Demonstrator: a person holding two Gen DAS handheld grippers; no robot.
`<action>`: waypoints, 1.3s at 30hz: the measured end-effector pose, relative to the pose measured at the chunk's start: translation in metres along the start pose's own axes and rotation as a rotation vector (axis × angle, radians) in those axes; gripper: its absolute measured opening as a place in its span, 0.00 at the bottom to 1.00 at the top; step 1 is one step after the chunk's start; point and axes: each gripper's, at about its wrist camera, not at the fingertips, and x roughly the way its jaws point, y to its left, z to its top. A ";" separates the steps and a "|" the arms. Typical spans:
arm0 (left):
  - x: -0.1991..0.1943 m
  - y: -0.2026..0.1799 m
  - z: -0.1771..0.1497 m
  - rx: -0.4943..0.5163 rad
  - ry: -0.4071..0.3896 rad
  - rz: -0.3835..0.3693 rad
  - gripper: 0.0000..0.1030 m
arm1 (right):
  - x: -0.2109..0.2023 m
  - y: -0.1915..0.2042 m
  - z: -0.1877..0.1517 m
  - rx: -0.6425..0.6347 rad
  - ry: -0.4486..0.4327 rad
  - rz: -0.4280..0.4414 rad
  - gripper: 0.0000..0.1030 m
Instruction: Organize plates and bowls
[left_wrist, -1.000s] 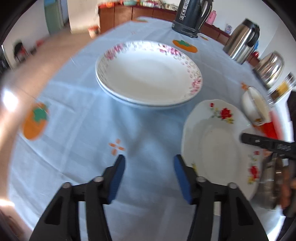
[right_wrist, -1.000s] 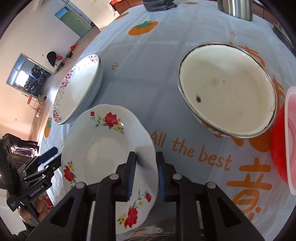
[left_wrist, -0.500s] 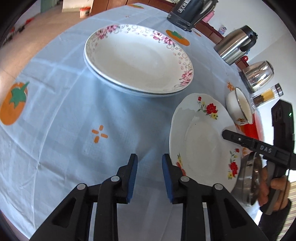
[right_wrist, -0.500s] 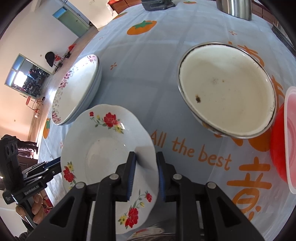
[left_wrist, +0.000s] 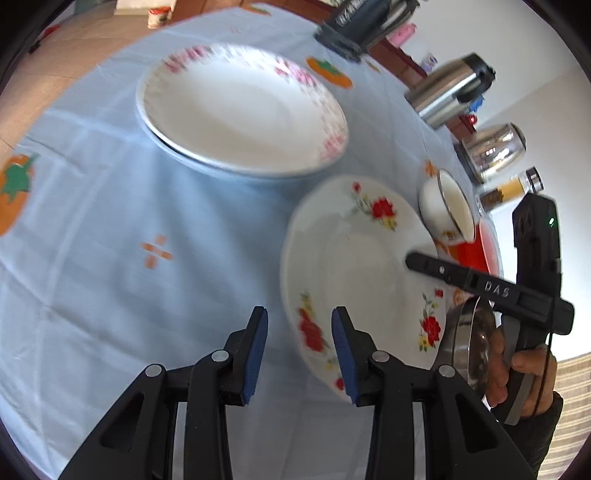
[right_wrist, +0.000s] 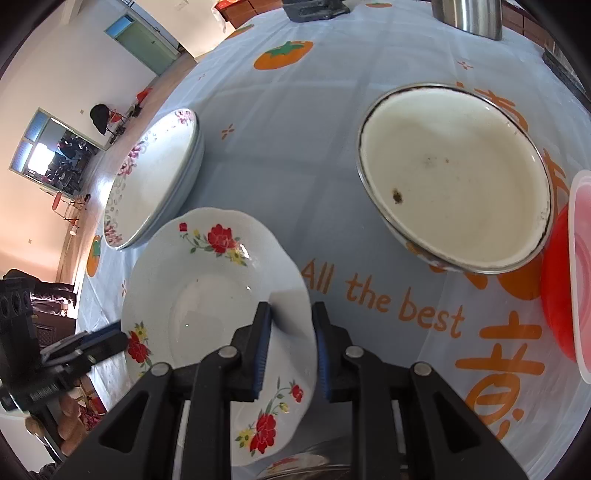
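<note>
Clamping one red-flowered plate (right_wrist: 221, 295): right tongs (right_wrist: 290, 347). Left tongs (left_wrist: 299, 343) parted, just reopening, straddling plate's rim. Two pink-rimmed plates (left_wrist: 240, 110) stacked.

The left gripper (left_wrist: 298, 341), its jaws just opening, straddles the near rim of the red-flowered plate (left_wrist: 354, 266) without pressing it. The right gripper (left_wrist: 417, 260) holds the far rim. Behind sit stacked pink-edged plates (left_wrist: 240, 110).

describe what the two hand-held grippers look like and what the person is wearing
Each hand-held gripper, left and right, has black plastic fingers, silver pivot bolts and ribbed blue pads. The right one bears white "DAS" lettering and a small green light. A dark sleeve covers the wrist.
</note>
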 end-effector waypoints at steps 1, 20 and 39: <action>0.004 -0.001 0.000 -0.007 0.008 -0.010 0.38 | 0.000 0.000 0.000 0.001 0.000 0.001 0.22; -0.005 -0.031 0.008 0.197 -0.121 0.207 0.37 | -0.006 0.016 -0.004 0.001 -0.013 0.019 0.19; -0.009 -0.012 -0.002 0.217 -0.116 0.180 0.36 | -0.026 0.033 -0.025 -0.006 -0.082 0.043 0.13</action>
